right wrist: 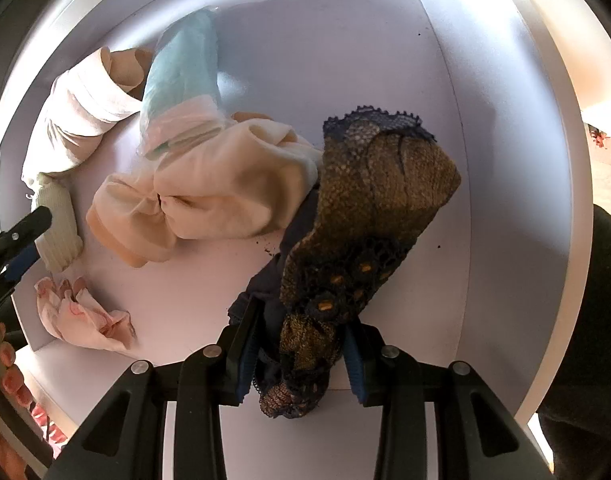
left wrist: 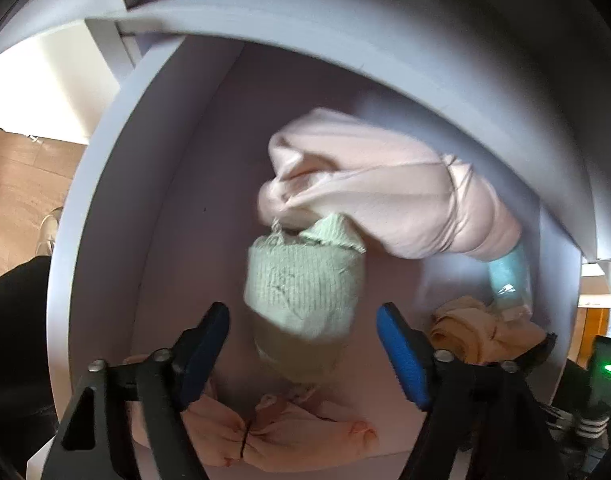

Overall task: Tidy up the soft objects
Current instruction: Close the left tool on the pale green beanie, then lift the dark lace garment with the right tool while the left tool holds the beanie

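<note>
My left gripper is open inside a white drawer, its blue pads on either side of a pale green knit sock roll that lies just ahead of them. A pale pink rolled garment lies behind the sock. My right gripper is shut on a dark navy and gold lace garment, held above the drawer floor. The green sock and the left gripper's fingers show at the left of the right wrist view.
In the drawer lie a cream bundle, a light blue roll in plastic, a pale pink roll and a pink patterned cloth. A tan bundle sits at right. Wooden floor lies outside.
</note>
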A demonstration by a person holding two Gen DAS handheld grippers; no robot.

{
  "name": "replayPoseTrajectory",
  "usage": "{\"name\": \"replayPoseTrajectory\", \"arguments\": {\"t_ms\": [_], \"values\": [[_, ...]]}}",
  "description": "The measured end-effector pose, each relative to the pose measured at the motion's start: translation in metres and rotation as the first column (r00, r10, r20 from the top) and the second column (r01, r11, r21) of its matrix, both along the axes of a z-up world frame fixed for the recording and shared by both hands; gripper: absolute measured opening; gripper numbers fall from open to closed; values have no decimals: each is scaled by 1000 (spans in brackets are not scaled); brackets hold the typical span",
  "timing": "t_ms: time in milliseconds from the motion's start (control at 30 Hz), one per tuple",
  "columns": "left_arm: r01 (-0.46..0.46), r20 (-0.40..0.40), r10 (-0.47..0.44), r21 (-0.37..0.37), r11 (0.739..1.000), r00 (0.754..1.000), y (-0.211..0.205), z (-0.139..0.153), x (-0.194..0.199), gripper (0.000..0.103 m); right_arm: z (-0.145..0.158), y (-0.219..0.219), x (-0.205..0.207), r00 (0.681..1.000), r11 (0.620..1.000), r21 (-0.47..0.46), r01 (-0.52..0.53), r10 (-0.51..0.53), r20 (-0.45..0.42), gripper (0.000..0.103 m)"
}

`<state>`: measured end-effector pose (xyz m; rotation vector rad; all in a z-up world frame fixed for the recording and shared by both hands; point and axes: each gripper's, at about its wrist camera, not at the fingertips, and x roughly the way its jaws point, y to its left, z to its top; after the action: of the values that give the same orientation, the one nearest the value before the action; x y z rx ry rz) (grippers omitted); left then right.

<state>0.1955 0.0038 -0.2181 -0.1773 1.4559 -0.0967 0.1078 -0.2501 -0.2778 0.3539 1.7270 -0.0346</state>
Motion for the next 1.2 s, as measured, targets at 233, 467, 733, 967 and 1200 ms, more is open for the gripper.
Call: {"name": "replayPoseTrajectory", "arguments": {"t_ms": [233,467,733,967,1200], "values": [[45,-20,-45,6,999,999,-1,-2,0,54,0,5,-1,1000,1000,-3,0,0,-1,37],[4,-14,-4,-14,1000,1000,-1,0,-1,56,0,4,-1,1000,1000,-1,4,-4,-2,37],[-2,12,2,-19,1000,1000,-7,5,7,62,-1,3,-1,1000,1000,-2,1,-1,-3,37],[6,-27,-6,-13,1000,1000,-6,-1,4,58,0,4,-1,1000,1000,-4,1,-1,0,35],[62,-43,-60,24,998,997,-6,1,-3,53,7,5,-5,1000,1000,-6,-17,17,11,28]]}}
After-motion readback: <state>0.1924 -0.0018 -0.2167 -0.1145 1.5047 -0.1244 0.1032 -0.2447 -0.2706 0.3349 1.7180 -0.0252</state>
